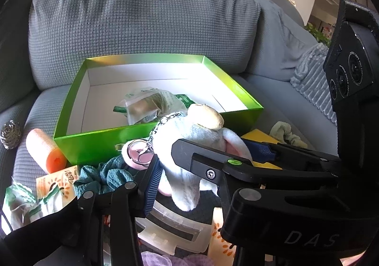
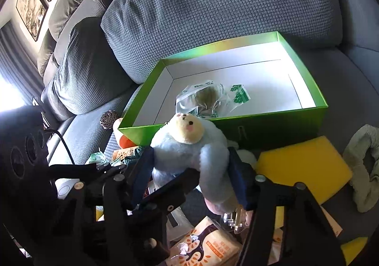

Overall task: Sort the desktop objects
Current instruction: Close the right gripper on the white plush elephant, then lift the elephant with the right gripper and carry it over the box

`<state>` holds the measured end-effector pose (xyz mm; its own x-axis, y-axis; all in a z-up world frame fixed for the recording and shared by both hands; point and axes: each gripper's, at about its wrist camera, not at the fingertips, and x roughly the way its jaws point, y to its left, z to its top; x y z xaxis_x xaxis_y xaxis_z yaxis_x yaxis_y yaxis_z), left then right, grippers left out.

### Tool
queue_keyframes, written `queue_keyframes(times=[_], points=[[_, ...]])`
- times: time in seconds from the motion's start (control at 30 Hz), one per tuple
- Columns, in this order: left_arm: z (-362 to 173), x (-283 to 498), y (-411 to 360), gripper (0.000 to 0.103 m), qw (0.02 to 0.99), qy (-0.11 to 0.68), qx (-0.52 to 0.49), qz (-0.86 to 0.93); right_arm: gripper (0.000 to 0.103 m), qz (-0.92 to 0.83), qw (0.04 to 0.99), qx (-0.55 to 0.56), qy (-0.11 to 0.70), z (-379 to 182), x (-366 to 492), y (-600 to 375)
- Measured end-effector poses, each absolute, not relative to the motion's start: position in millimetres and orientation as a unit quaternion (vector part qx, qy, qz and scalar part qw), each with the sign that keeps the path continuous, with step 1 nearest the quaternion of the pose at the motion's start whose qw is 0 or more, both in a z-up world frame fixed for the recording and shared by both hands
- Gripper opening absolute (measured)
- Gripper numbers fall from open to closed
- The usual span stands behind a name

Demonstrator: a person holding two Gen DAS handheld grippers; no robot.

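Observation:
A pale blue plush toy with a cream face and a key chain is held just in front of the green box. My right gripper is shut on the plush toy, one blue pad on each side of its body. In the left wrist view the plush toy lies between my left gripper's blue pads, and the right gripper's black finger crosses over it. My left gripper appears shut on the plush toy too. The green box holds a clear snack packet.
Around the box on the grey sofa seat lie an orange roll, a steel scourer, a teal cloth, tissue packs, a yellow sponge, a pale green scrunchie and a clear plastic case. A big grey cushion stands behind.

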<state>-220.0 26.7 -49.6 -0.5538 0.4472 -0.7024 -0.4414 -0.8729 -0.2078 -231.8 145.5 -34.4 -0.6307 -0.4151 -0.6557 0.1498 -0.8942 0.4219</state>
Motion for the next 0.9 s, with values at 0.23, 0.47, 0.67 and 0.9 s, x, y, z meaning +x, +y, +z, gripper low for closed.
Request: queue_keyframes(times=[0.23, 0.47, 0.67, 0.9], points=[[-46, -218, 28, 0.045, 0.248, 0.004, -0.398, 0.883, 0.056, -0.889, 0.161, 0.395, -0.167, -32, -229, 145], [-39, -214, 28, 0.045, 0.247, 0.009, -0.387, 0.888, 0.055, -0.894, 0.165, 0.382, -0.165, -24, -225, 144], [-29, -211, 27, 0.045, 0.246, 0.013, -0.375, 0.894, 0.055, -0.899, 0.169, 0.37, -0.164, -14, -222, 144], [-17, -210, 25, 0.045, 0.245, 0.014, -0.363, 0.899, 0.055, -0.904, 0.171, 0.358, -0.161, -1, -221, 143]])
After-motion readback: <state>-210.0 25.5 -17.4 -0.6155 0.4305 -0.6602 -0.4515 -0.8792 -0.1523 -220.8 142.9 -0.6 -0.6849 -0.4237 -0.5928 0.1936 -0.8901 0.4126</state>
